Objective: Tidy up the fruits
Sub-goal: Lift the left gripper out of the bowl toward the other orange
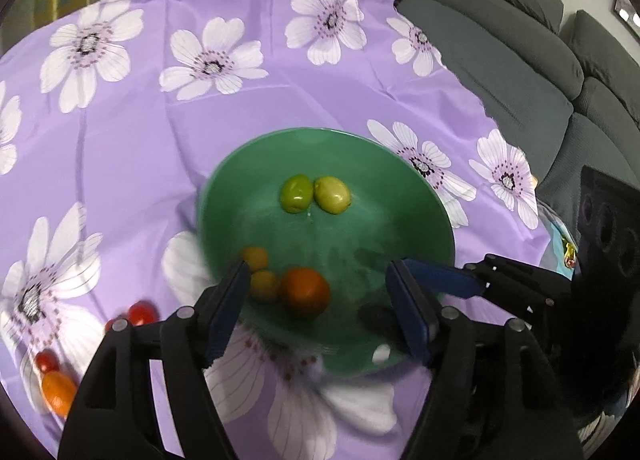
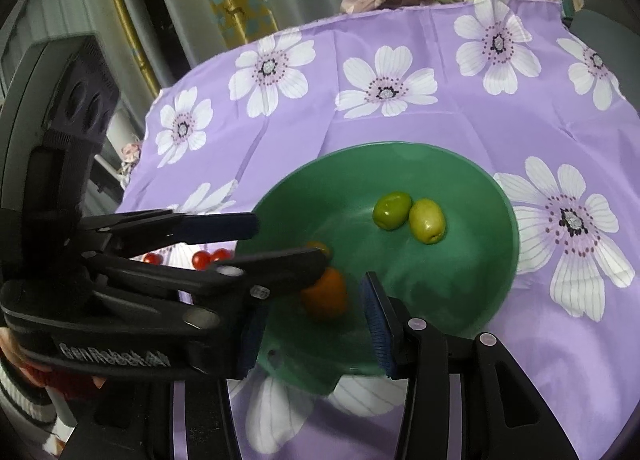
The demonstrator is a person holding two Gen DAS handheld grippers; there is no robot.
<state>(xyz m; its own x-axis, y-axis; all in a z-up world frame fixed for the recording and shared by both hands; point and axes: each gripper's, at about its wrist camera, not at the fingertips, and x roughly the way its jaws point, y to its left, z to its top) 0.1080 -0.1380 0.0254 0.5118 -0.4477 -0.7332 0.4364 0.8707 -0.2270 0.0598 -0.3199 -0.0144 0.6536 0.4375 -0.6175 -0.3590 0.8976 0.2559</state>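
Both hand-held grippers hang spread and empty over the round green plastic bowl. The left hand-held gripper has the round orange fruit lying in the bowl between its fingers. Small red cherry tomatoes sit on the purple flowered tabletop, off its left side, making it likely nearer than the right hand-held gripper.

A table under a purple flowered cloth fills most of the left wrist view. A green bowl sits on the cloth at lower centre. At the lower left of that frame, directly on the cloth, lie three small red tomatoes and an orange fruit just below them.
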